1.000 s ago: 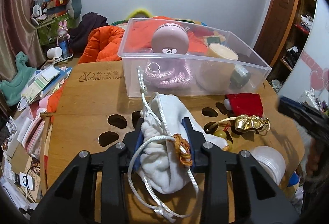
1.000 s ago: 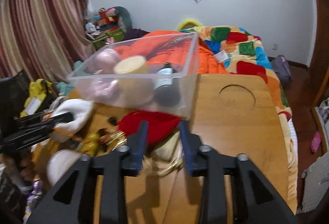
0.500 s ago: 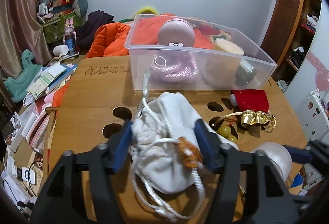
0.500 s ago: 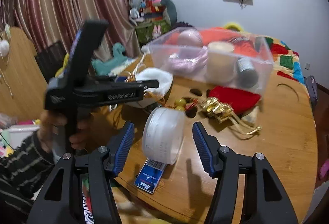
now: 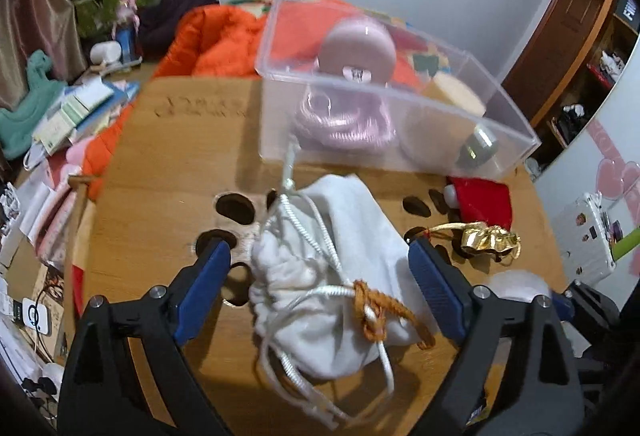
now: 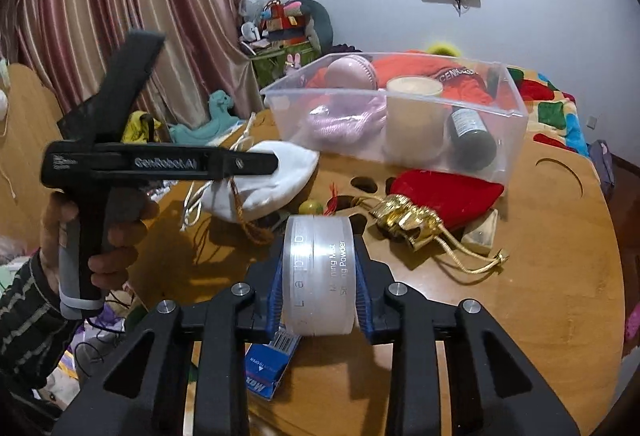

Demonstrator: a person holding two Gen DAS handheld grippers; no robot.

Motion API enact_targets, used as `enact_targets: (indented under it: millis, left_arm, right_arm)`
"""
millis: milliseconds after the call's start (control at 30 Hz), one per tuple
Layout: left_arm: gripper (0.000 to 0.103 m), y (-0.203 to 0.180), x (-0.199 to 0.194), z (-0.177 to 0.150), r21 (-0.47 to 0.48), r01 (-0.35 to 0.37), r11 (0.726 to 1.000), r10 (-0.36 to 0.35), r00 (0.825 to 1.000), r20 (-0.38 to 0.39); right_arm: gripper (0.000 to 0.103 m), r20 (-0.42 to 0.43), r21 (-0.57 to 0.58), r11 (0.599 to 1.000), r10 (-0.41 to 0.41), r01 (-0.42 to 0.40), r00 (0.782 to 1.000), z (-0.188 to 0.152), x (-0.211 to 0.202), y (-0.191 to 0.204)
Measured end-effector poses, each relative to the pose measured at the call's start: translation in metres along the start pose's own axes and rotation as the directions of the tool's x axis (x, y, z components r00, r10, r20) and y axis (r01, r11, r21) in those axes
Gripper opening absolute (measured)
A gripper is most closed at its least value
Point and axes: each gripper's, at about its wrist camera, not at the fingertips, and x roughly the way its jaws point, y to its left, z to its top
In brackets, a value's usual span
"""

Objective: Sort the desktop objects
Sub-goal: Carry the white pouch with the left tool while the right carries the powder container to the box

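Note:
A white drawstring pouch (image 5: 332,276) lies on the wooden table (image 5: 172,155). My left gripper (image 5: 320,268) is open wide, a finger on each side of the pouch, not touching it; it shows from the side in the right wrist view (image 6: 256,165). My right gripper (image 6: 318,296) is shut on a clear round powder jar (image 6: 318,276) near the table's front edge. A clear plastic bin (image 5: 384,91) at the back holds a pink round device, a pink cord, a cream jar and a dark bottle.
A red pouch (image 6: 448,195), a gold pouch with cord (image 6: 408,220) and small green balls (image 6: 310,207) lie in front of the bin (image 6: 400,115). A blue packet (image 6: 268,368) lies under the jar. Cutout holes (image 5: 234,205) mark the tabletop. Clutter lies left of the table.
My left gripper has opened and let go of the white pouch, which now lies on the table. My right gripper swung left to the powder jar and shut on it.

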Motion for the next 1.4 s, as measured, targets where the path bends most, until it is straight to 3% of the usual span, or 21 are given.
enact_targets:
  millis: [100, 233, 300, 400, 500, 733, 1033, 1133, 1400]
  left_arm:
    - [0.094, -0.007, 0.012, 0.002, 0.024, -0.005, 1.0, 0.007, 0.999, -0.047]
    - [0.091, -0.022, 0.019, -0.001, 0.092, -0.067, 0.994, 0.07, 0.997, -0.031]
    - [0.073, -0.03, 0.019, -0.005, 0.147, -0.111, 0.983, 0.114, 0.993, -0.011]
    - [0.054, -0.039, 0.013, -0.012, 0.198, -0.144, 0.97, 0.141, 0.99, 0.029]
    - [0.047, -0.039, 0.004, -0.014, 0.19, -0.154, 0.97, 0.145, 0.988, 0.06]
    - [0.046, -0.04, -0.025, -0.014, 0.161, -0.156, 0.974, 0.13, 0.978, 0.164]
    - [0.046, -0.051, -0.071, -0.003, 0.151, -0.162, 0.975, 0.103, 0.936, 0.337]
    - [0.046, -0.051, -0.078, 0.003, 0.148, -0.153, 0.977, 0.09, 0.927, 0.365]
    - [0.046, -0.051, -0.077, 0.014, 0.117, -0.123, 0.985, 0.07, 0.922, 0.381]
  right_arm:
    - [0.027, 0.019, 0.016, 1.0, -0.001, 0.0, 1.0, 0.002, -0.005, -0.006]
    - [0.027, 0.027, 0.018, 1.0, -0.011, 0.011, 1.0, 0.005, -0.009, -0.013]
    - [0.027, 0.034, 0.02, 1.0, -0.017, 0.016, 0.999, 0.007, -0.01, -0.016]
    - [0.027, 0.048, 0.028, 0.999, -0.024, 0.022, 0.999, 0.013, -0.013, -0.022]
    - [0.027, 0.064, 0.034, 0.999, -0.036, 0.034, 0.997, 0.019, -0.015, -0.027]
    - [0.027, 0.103, 0.055, 0.997, -0.054, 0.049, 0.993, 0.033, -0.026, -0.036]
    - [0.027, 0.139, 0.082, 0.994, -0.089, 0.078, 0.986, 0.05, -0.032, -0.044]
    - [0.027, 0.147, 0.097, 0.993, -0.088, 0.075, 0.985, 0.055, -0.033, -0.048]
    - [0.027, 0.159, 0.114, 0.991, -0.09, 0.073, 0.983, 0.065, -0.031, -0.058]
